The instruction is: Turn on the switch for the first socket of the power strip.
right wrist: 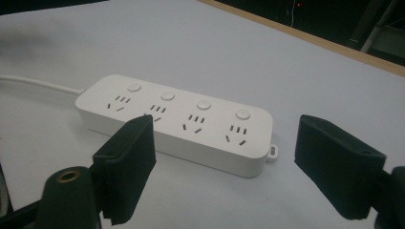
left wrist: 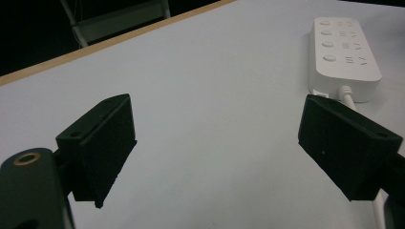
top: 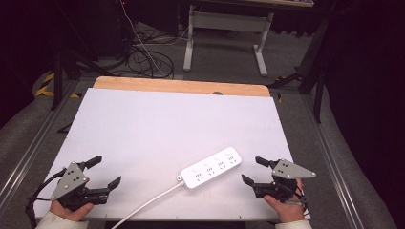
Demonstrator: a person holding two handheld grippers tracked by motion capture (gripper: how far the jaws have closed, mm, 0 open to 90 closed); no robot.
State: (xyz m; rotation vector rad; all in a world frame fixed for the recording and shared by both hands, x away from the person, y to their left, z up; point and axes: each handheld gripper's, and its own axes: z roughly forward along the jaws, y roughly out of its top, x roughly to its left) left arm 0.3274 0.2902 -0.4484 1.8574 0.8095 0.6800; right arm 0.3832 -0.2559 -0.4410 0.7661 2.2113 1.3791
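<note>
A white power strip [top: 211,168] with several sockets and round buttons lies on the white table, its white cable [top: 148,204] running off toward the front edge. My left gripper [top: 106,171] rests open at the front left, well apart from the strip, which shows far right in its view as the power strip [left wrist: 345,52]. My right gripper [top: 252,171] stands open just right of the strip's end. In the right gripper view the power strip [right wrist: 174,121] lies close beyond the gripper [right wrist: 241,167], nothing between the jaws.
The white table top [top: 162,124] has a wooden strip [top: 181,87] along its far edge. Metal rails flank the table. Beyond it are floor cables [top: 143,57] and a white desk frame [top: 227,33].
</note>
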